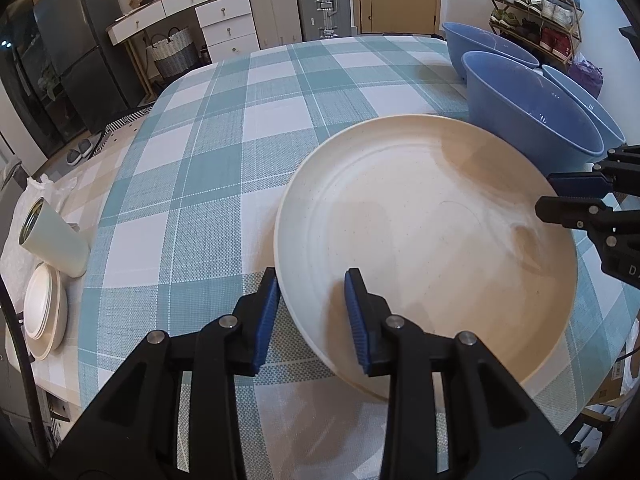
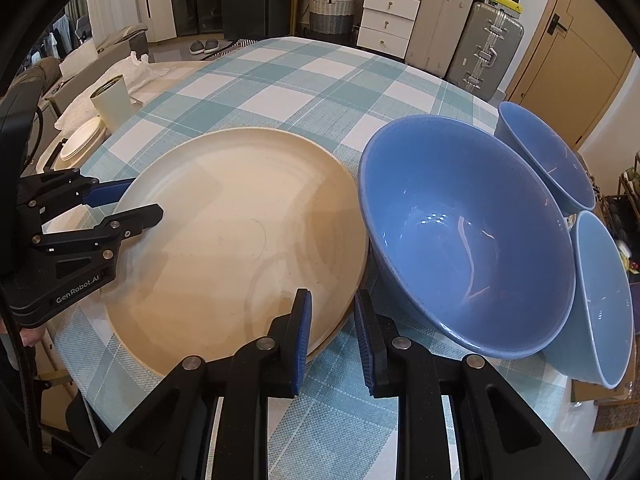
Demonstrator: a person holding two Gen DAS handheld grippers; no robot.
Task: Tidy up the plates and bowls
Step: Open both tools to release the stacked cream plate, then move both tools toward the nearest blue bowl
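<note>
A large cream plate (image 1: 424,240) lies on the checked tablecloth (image 1: 224,152), and both grippers hold its rim from opposite sides. My left gripper (image 1: 312,312) straddles the near-left rim, one blue pad outside against the edge and the other over the plate's inside. From the right wrist view, my right gripper (image 2: 332,332) clamps the plate (image 2: 224,248) at its near-right rim in the same way. Three blue bowls stand to the right of the plate: a big one (image 2: 464,240) almost touching it and two more (image 2: 548,160) (image 2: 604,300) behind and beside.
At the table's left edge stand a stack of small white plates (image 1: 44,312) and a pale green cup (image 1: 56,240) beside white plastic wrap. Drawers, suitcases and a shoe rack line the far walls. The table's edge runs close below both grippers.
</note>
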